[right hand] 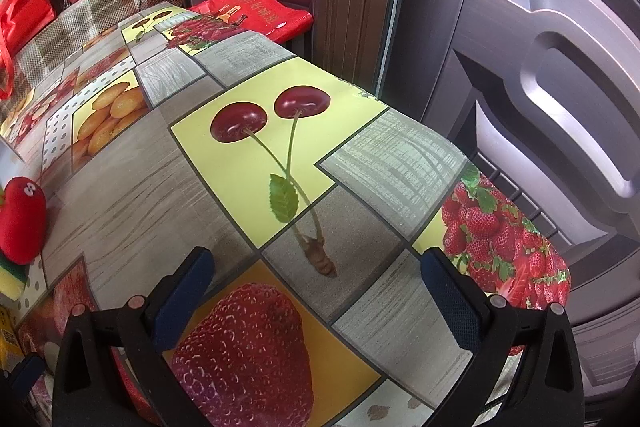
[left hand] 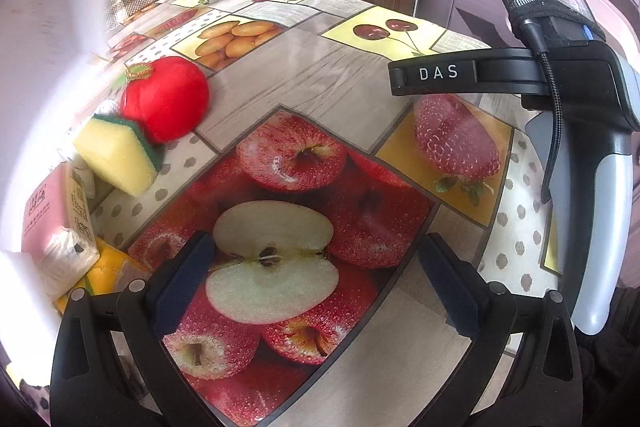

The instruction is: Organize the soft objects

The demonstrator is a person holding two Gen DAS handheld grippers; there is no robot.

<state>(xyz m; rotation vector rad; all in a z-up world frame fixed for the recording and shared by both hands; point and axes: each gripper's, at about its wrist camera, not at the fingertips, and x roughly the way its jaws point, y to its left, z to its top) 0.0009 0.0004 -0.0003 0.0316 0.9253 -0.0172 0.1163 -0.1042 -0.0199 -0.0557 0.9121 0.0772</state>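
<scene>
Both tongs, left tongs (left hand: pixel 316 291) and right tongs (right hand: pixel 316 299), are held wide open and empty above the counter (left hand: pixel 320 75). Red plush (left hand: pixel 166 99) and sponge (left hand: pixel 116 155) are seen touching at left of frame; sponge may be dragged along if plush is grabbed.

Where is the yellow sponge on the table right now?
In the left wrist view the sponge lies at the table's left side, touching the red plush tomato behind it, with a pink tissue pack just in front.
</scene>
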